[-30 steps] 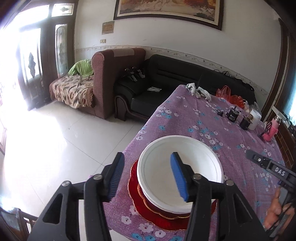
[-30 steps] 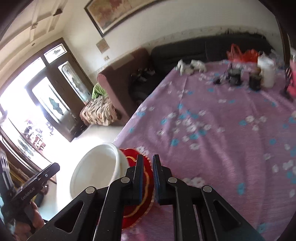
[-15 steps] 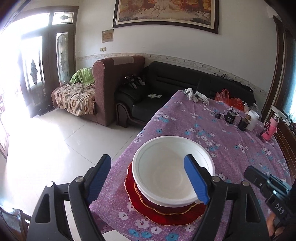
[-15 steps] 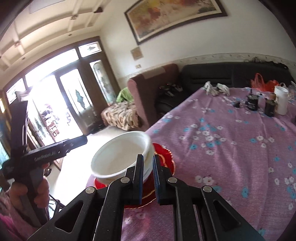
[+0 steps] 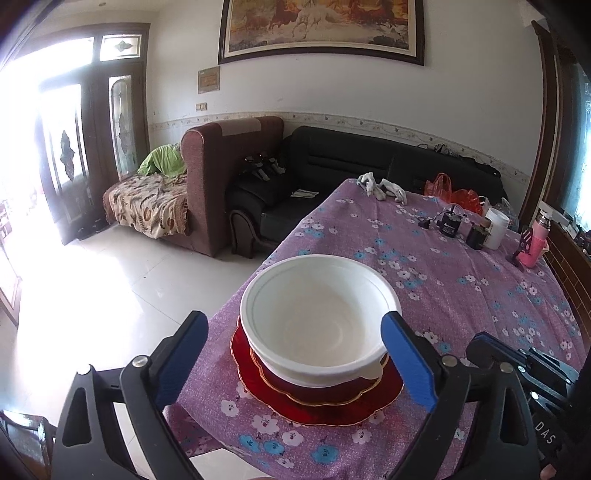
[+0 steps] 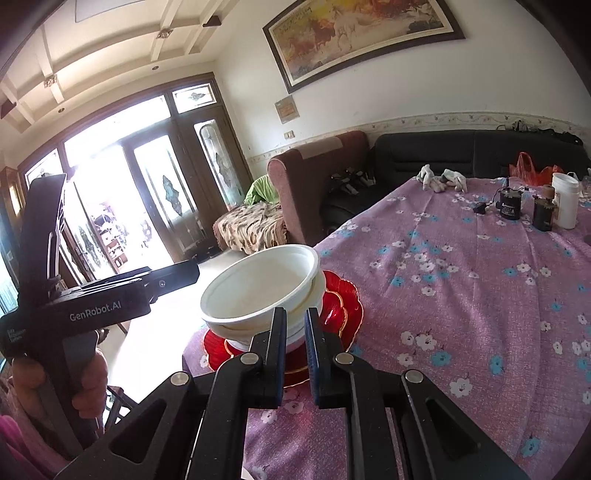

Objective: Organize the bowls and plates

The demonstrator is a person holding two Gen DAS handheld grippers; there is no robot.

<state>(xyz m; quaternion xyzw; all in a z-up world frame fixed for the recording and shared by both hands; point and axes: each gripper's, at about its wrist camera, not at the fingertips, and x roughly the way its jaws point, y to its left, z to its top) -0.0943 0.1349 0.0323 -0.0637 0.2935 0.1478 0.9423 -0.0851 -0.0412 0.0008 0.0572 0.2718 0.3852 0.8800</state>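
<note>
Hovering my left gripper (image 5: 293, 354) with fingers spread wide around the white bowl (image 5: 320, 321) stacked on the red plates (image 5: 317, 400) at the table's (image 5: 480, 295) corner, I'm keeping my right gripper (image 6: 295, 350) nearly pinched together on nothing, aiming to square things up gently.

home living room, sofa (image 5: 369, 162), framed painting (image 5: 321, 26)

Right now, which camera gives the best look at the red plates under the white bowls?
The left wrist view: the red plates lie almost fully in frame beneath the white bowls, scalloped gold rims visible. In the right wrist view the right gripper covers the middle of the plates.
</note>
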